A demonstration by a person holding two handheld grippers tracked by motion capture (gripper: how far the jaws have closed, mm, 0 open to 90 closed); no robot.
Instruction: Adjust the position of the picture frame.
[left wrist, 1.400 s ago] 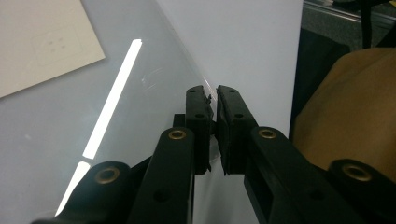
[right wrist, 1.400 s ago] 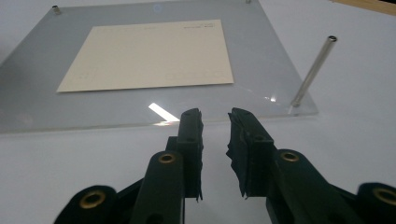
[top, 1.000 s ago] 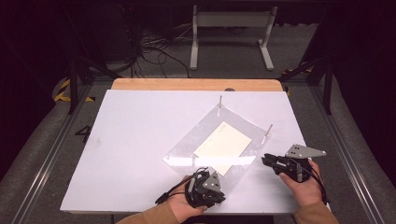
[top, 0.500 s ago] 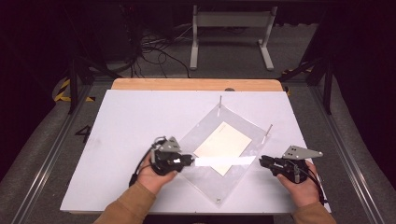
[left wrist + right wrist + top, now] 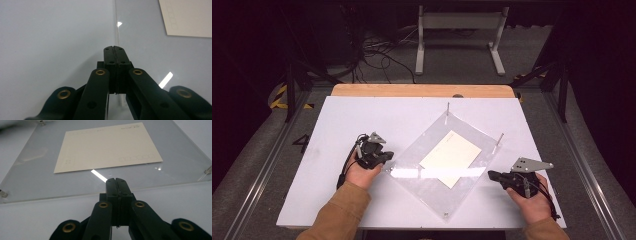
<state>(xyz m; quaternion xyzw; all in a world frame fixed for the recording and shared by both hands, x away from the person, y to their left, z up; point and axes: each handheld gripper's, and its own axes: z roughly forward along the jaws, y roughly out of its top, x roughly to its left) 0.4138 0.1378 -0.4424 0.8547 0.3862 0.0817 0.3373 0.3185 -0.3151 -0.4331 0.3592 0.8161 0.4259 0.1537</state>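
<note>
Plate [image 5: 432,185] lay on table [image 5: 337,120], card [image 5: 451,157] under it; left gripper [image 5: 384,157] closed, empty, at its edge; right gripper [image 5: 493,175] closed, empty, beside it.

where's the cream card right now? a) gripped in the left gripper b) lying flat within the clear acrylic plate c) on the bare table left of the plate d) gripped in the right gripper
b: the cream card lies flat within the outline of the clear acrylic plate, while the left gripper and right gripper sit at the plate's edges with jaws pressed together on nothing.
</note>
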